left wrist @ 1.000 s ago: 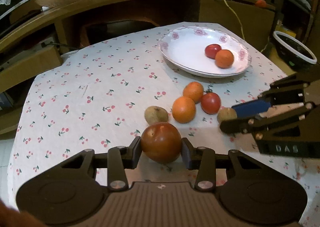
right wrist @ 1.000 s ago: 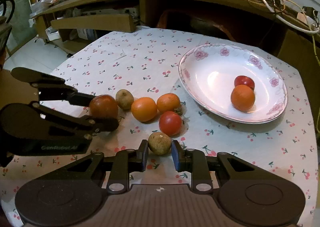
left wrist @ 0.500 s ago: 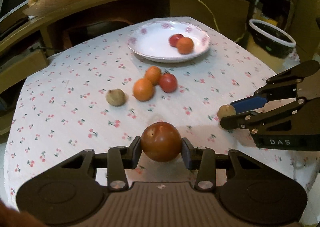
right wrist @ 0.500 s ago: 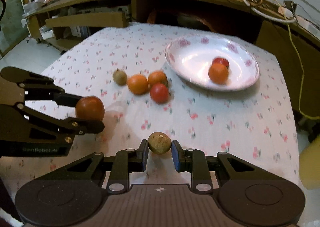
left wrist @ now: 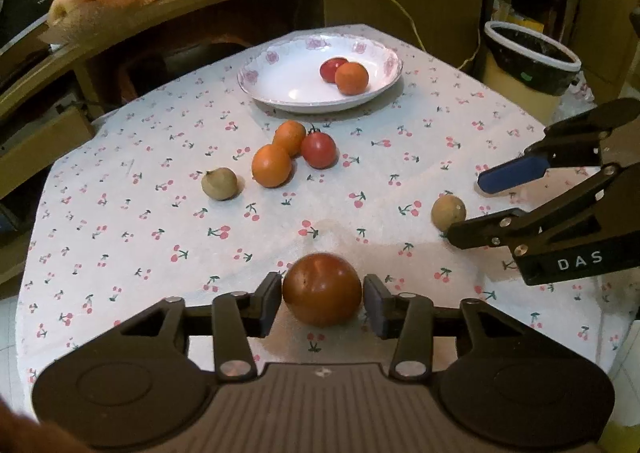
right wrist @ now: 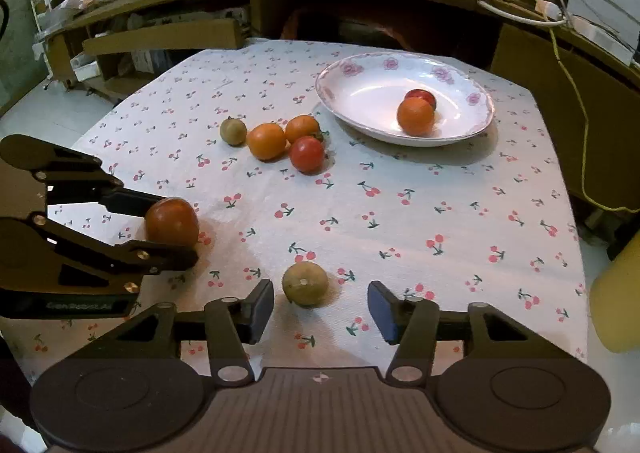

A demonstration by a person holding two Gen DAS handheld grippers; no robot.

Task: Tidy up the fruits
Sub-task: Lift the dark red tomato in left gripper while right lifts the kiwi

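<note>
Right gripper [right wrist: 320, 305] jaws just opened wide, brown fruit [right wrist: 305, 283] loose on the cloth between them. Left gripper [left wrist: 322, 307] jaws have just eased apart, barely clear of the dark red fruit [left wrist: 322, 289]. Back both straight off, no nudging.

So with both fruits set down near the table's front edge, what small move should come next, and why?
Probably back both grippers off. The right gripper has just been opening and its fingers stand clear of the small brown fruit on the cloth. The left gripper has also been opening, with slim gaps beside the large tomato, so both look released.
</note>
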